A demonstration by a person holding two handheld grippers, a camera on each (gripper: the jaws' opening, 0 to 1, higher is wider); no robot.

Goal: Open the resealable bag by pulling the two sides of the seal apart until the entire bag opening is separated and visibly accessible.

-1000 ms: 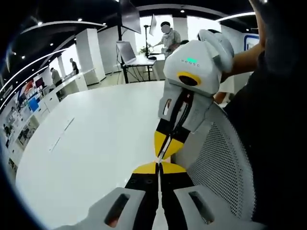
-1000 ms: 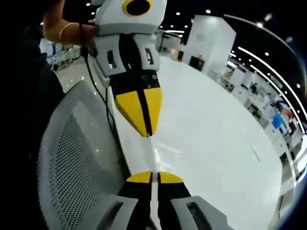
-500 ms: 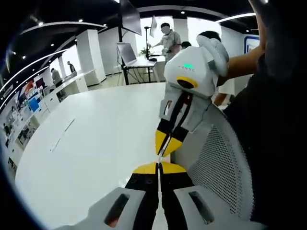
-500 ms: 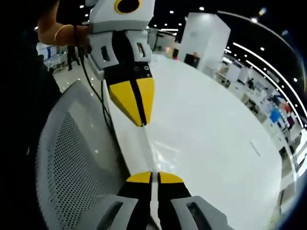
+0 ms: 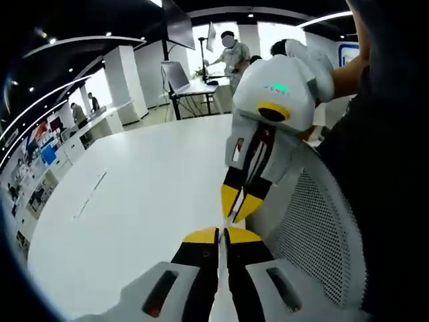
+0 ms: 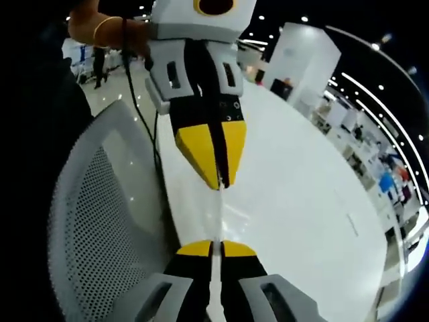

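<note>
Shown, largest first: the broad white round bench (image 5: 134,201), the white perforated mesh chair back (image 6: 94,228) beside it, then the two pairs of tongs facing each other above the bench edge. The left tongs (image 5: 221,235), yellow-tipped, are seen pressed together on a thin, nearly transparent strip; the right tongs (image 6: 216,248) are likewise closed on it. That strip is judged to be the clear resealable bag (image 6: 217,215), stretched between the two tips; its body and seal are too faint to be made out. No separated opening is visible, so the pulling apart is judged largely still to be done. People are seen standing at a distant desk (image 5: 194,86). The chair back lies close beside the work.
</note>
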